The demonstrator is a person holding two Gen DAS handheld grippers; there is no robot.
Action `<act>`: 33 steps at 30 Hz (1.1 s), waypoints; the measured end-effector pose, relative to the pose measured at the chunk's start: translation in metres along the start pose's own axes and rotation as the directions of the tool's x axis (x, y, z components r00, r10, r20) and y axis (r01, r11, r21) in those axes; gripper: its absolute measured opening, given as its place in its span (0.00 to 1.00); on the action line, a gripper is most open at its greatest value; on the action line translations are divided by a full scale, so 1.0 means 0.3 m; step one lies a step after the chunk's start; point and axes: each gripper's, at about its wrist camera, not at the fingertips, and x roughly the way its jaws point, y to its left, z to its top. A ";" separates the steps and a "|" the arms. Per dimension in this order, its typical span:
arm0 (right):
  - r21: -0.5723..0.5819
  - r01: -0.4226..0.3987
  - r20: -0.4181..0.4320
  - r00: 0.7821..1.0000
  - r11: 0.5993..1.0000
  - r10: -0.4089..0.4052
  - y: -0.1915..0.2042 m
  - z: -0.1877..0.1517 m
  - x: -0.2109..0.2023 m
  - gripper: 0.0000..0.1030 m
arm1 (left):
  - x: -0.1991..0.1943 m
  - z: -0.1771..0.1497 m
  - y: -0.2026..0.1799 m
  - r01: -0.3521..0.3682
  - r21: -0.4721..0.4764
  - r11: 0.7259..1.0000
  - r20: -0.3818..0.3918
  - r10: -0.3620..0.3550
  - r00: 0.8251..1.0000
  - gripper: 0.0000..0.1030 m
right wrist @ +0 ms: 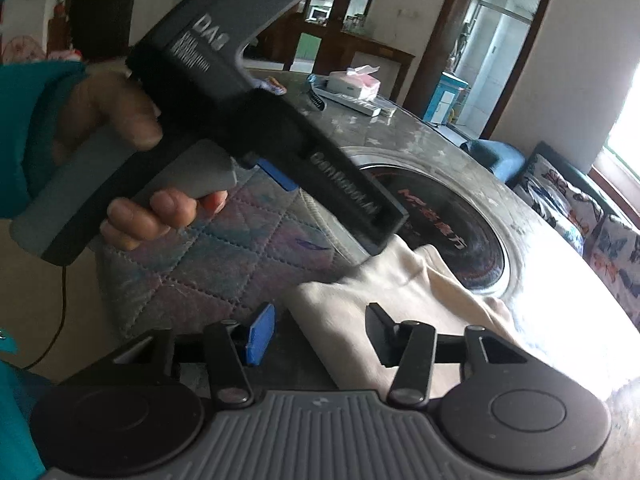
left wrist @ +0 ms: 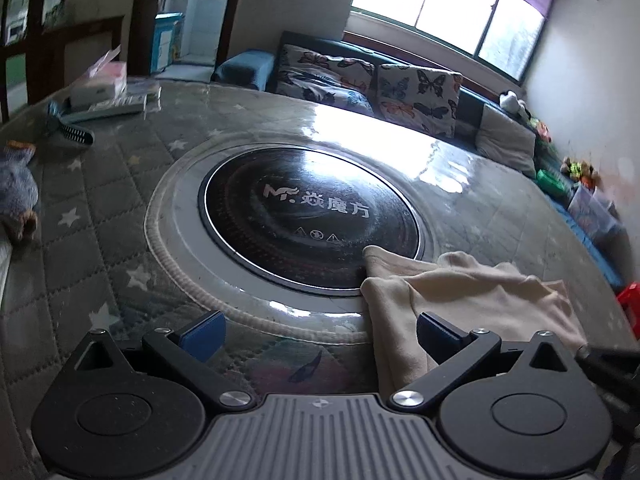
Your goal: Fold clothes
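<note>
A cream garment (left wrist: 460, 300) lies bunched on the near right part of a round table (left wrist: 100, 216), its far corner overlapping the rim of the black cooktop (left wrist: 308, 216) set in the table's middle. Its near part runs under the tool bodies in both views and is cut off there, so its full shape and how it is folded cannot be made out.

The left gripper (left wrist: 320, 336) hangs low over the table with its fingers spread wide; the right finger sits over the garment's near left edge, the left finger with its blue pad over the bare cloth-covered table. Nothing is between them. Whether the right finger touches the fabric is unclear.

The right gripper (right wrist: 320, 332) is also spread wide, with the garment's edge lying in the gap and under its right finger; it grips nothing.

In the right wrist view a hand (right wrist: 116, 128) in a teal sleeve holds the other tool's grey handle, and that tool's tip dips toward the garment, hiding part of it.

Far left on the table are a comb (left wrist: 74, 130), a tissue box (left wrist: 100, 84) and a blurred bluish knitted thing (left wrist: 16, 192), cut off by the frame. Beyond the table stands a sofa with butterfly cushions (left wrist: 416, 96) under a glaring window.
</note>
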 end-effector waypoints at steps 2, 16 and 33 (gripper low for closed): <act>-0.012 0.004 -0.006 1.000 1.000 -0.004 0.012 0.007 0.013 0.38 | 0.001 0.003 0.007 0.017 -0.026 1.000 -0.016 -0.017 1.000 1.00; 0.005 0.025 -0.025 0.999 1.000 -0.025 -0.002 -0.003 0.059 0.17 | 0.027 -0.005 0.004 0.116 -0.205 0.972 -0.097 -0.138 0.986 1.00; 0.268 -0.028 0.117 0.993 0.963 -0.003 -0.183 -0.013 -0.111 0.13 | 0.115 -0.008 -0.037 0.254 -0.467 0.847 -0.129 -0.349 0.928 0.86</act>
